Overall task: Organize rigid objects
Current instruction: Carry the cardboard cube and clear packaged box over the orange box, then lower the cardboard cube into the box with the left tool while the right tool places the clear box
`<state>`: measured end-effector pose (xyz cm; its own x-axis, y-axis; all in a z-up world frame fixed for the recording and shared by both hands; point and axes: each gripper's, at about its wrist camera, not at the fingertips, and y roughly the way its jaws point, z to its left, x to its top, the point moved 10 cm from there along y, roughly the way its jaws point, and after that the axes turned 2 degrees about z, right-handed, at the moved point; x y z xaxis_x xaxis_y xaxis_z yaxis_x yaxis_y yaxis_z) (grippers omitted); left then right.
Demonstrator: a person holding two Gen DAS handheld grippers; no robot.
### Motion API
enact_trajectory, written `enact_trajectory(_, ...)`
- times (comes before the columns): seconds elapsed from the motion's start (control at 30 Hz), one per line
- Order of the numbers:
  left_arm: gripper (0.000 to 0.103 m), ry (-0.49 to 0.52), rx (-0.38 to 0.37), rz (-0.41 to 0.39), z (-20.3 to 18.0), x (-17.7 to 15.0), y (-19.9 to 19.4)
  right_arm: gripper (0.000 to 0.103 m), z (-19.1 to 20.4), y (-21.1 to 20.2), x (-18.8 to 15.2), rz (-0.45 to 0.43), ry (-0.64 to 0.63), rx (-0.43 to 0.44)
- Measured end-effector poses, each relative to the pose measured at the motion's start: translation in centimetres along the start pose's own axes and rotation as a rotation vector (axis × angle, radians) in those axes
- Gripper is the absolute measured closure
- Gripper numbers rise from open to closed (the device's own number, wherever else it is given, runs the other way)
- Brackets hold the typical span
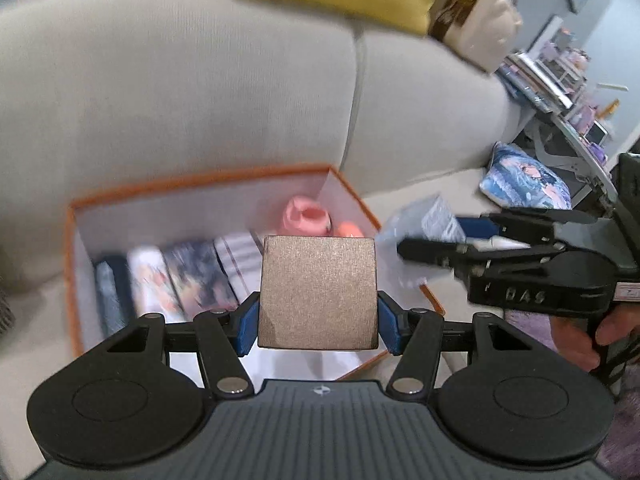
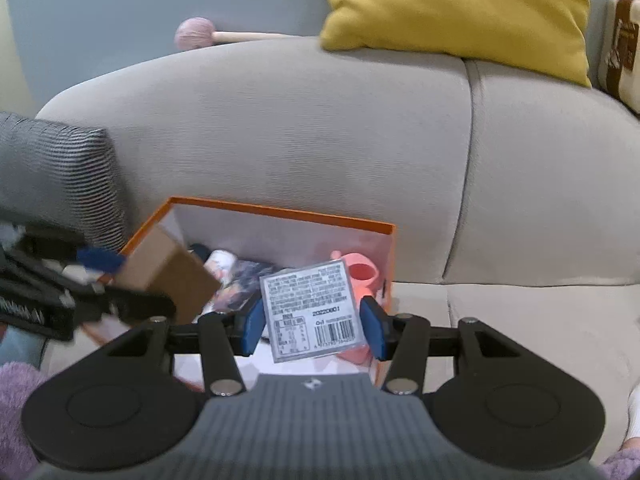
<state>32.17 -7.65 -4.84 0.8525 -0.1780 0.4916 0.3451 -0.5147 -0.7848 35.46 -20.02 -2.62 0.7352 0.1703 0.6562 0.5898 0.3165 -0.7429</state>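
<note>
Both tongs carry loads above an orange-rimmed storage box [image 1: 200, 184] that sits on the seat of a light grey sofa [image 1: 180, 92], close against the backrest. The left tongs [image 1: 318, 320] are closed partway on a brown square box [image 1: 318, 292]; the blue pads [image 1: 248, 322] press on its two opposite sides, and the box sits squarely between them, over the open box's near right part. The right tongs [image 2: 314, 326] are likewise closed partway on a flat clear-wrapped packet [image 2: 312, 312], printed label and barcode facing the camera, slightly tilted, gripped at its side edges. In the right wrist view the packet hangs over the right-hand part of the storage box, in front of a pink cup [image 2: 362, 272] that lies inside by the right wall. Inside the box, along its left and middle portion, a row of flat illustrated items [image 1: 180, 276] stands on edge; their type cannot be determined owing to blur. The two tongs are near each other, side by side, not touching. A person's hand [image 1: 600, 336] is visible on the right tongs' handle in the left wrist view. On the sofa: a yellow cushion [image 2: 460, 12] on the backrest, a striped grey cushion [image 2: 60, 176] left of the box, a blue patterned cushion [image 1: 524, 178] at right. A mallet with a pink head [image 2: 196, 34] lies on the backrest top.
</note>
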Motion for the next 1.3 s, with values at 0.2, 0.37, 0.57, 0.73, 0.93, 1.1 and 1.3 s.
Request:
enact_trajectory(0.2,0.036,-0.155,-0.013,0.169,1.3,-0.8,6.7,0.051,-1.8,1.2,0.6,-0.027,0.005,-0.005)
enact_trajectory(0.37,0.036,-0.248,-0.022,0.272,0.9,-1.2,10.8,0.051,-2.7,2.1,1.2,-0.049,-0.024,-0.034)
enact_trajectory(0.57,0.036,-0.296,0.019,0.337,0.9,-1.3,13.9,0.051,-3.7,3.0,1.3,-0.052,-0.011,-0.027)
enact_trajectory(0.73,0.036,-0.358,0.002,0.391,0.8,-1.8,16.1,0.051,-4.2,3.1,1.1,-0.054,-0.004,-0.033)
enact_trajectory(0.93,0.026,-0.415,-0.087,0.404,0.1,-2.2,17.1,0.051,-4.5,2.9,0.6,-0.046,0.000,-0.037)
enact_trajectory(1.1,0.049,-0.365,-0.098,0.380,0.4,-2.5,16.1,0.051,-4.9,2.7,0.3,-0.041,0.005,-0.042)
enact_trajectory(1.3,0.061,-0.336,-0.102,0.380,-0.1,-2.5,15.9,0.051,-4.8,2.5,0.2,-0.045,0.004,-0.047)
